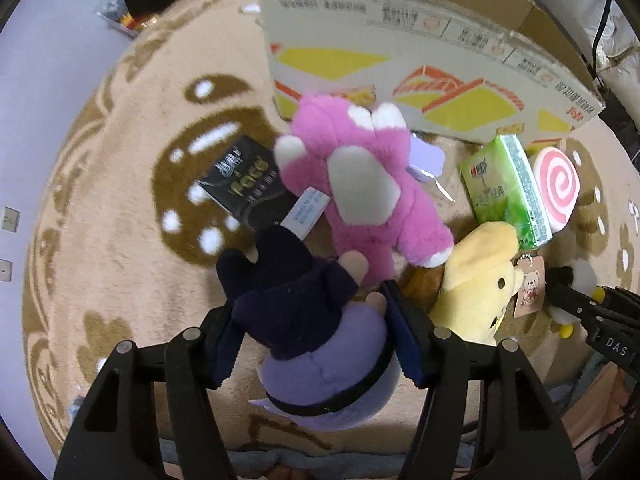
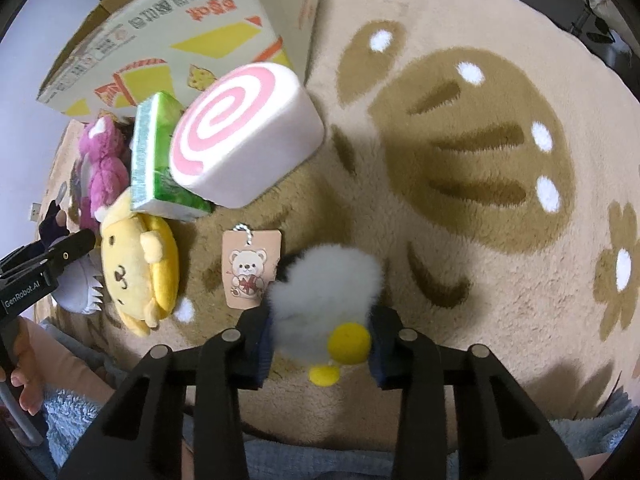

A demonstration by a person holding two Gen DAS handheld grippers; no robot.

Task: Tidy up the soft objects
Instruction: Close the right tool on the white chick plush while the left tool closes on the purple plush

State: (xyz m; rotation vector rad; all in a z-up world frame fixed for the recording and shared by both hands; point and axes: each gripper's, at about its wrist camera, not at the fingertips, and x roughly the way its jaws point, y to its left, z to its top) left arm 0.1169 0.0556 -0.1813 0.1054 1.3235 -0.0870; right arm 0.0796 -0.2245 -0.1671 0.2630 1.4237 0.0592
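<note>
My left gripper [image 1: 316,344] is shut on a purple plush doll [image 1: 316,344] with a dark navy hood, held over the rug. My right gripper [image 2: 322,340] is shut on a fluffy white penguin plush [image 2: 324,296] with yellow feet. A pink plush bear [image 1: 360,176] lies just beyond the doll. A yellow plush dog [image 1: 476,280] lies to its right and also shows in the right wrist view [image 2: 136,268]. A pink-swirl roll cushion [image 2: 244,132] leans on a green tissue pack [image 2: 154,156].
A cardboard box [image 1: 420,40] with yellow and orange print stands at the back, its flap hanging forward. A black packet [image 1: 244,184] lies on the beige patterned rug [image 2: 480,160]. A bear tag [image 2: 250,268] lies beside the penguin. Grey floor [image 1: 40,80] lies to the left.
</note>
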